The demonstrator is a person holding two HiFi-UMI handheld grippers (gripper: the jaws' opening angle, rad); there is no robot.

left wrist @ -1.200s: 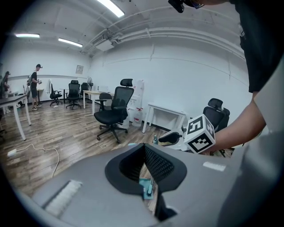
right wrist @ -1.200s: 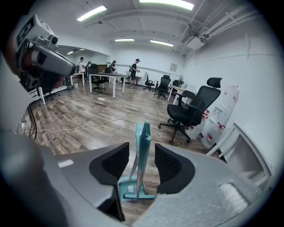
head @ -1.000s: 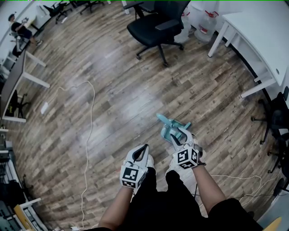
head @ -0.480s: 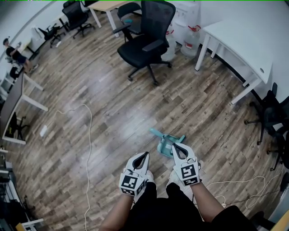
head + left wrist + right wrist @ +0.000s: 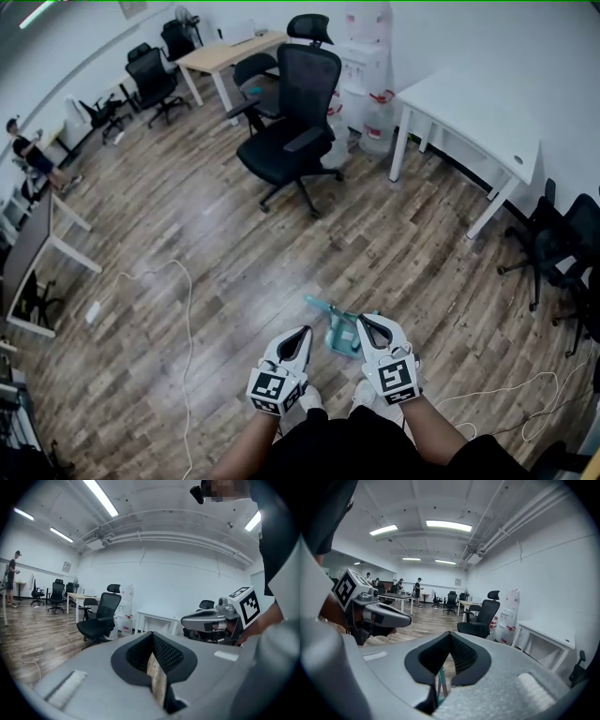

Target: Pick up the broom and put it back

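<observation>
Teal broom [image 5: 339, 336] whole in head view, sliver in right gripper view

Brown wood-plank floor [image 5: 216, 234], glossy, with pale glare patches. Standing on it are a black mesh office chair [image 5: 286, 141] on a wheeled star base, a white rectangular bench [image 5: 469, 112] on white legs by the right wall, and clear water jugs [image 5: 377, 122] between the two. A thin white cable [image 5: 190, 309] loops across the left planks, with a small white block [image 5: 93, 312] nearby. A second white cable [image 5: 506, 389] lies lower right. A teal plastic frame [image 5: 333, 328] shows low centre; contact with the floor cannot be confirmed.
</observation>
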